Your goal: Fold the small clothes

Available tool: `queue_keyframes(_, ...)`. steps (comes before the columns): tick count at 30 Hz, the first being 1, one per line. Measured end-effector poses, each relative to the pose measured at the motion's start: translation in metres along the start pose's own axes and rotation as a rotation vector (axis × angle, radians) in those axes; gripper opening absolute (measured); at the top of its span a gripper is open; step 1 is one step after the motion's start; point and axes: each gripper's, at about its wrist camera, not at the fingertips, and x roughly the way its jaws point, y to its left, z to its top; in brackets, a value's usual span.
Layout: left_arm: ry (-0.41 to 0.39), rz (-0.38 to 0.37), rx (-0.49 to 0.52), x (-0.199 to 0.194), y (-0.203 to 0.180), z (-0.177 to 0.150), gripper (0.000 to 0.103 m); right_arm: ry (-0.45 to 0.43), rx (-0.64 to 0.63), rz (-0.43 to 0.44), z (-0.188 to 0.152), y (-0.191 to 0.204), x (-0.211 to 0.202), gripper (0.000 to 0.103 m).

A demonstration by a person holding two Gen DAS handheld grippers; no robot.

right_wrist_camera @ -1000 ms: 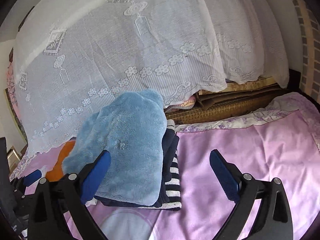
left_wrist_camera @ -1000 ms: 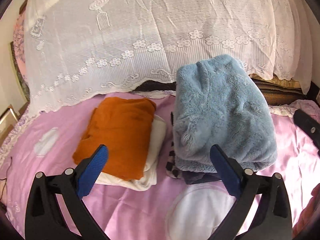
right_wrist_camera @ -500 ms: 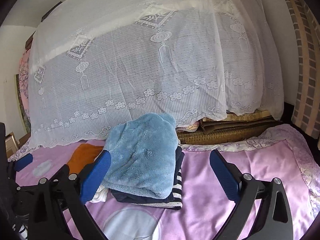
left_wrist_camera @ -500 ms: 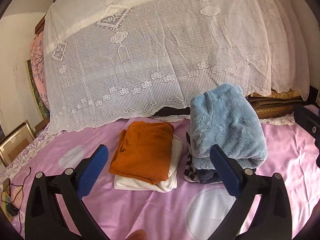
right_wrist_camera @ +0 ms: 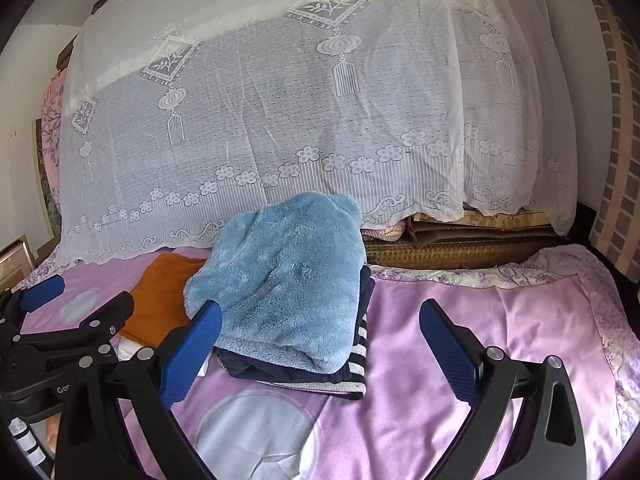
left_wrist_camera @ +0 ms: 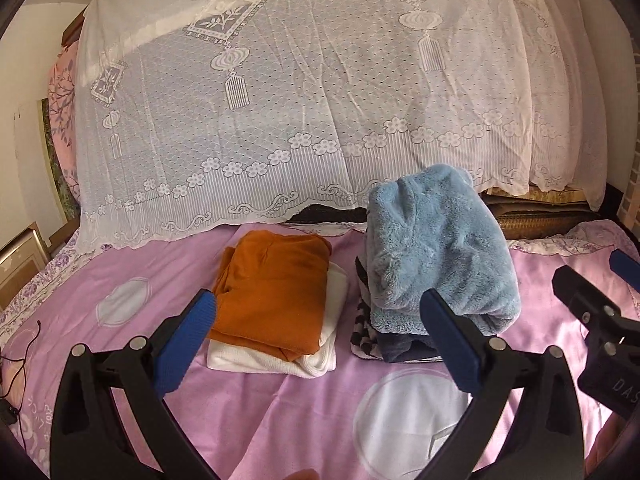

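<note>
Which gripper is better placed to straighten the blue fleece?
Probably the right gripper: the blue fleece lies just beyond its left pad, open jaws empty. The left gripper frames the orange garment instead.

white garment [left_wrist_camera: 276, 360]: we see only its edges, the rest under the orange garment [left_wrist_camera: 272, 292].
striped garment [right_wrist_camera: 356, 364]: only a strip shows beneath the blue fleece [right_wrist_camera: 288, 280].
orange garment, right wrist view: partly behind the blue fleece.
stacked mats [right_wrist_camera: 472, 236]: upper part under the lace cover [right_wrist_camera: 280, 120].
right gripper [left_wrist_camera: 600, 312]: cut off by the frame edge, beside the blue fleece.
</note>
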Motion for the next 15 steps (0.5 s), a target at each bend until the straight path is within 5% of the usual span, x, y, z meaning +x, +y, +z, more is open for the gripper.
queue_keyframes(15, 0.007, -0.003, 0.028, -0.007, -0.015, -0.002, 0.099, 0.024, 0.014, 0.022, -0.005, -0.001, -0.009, 0.100)
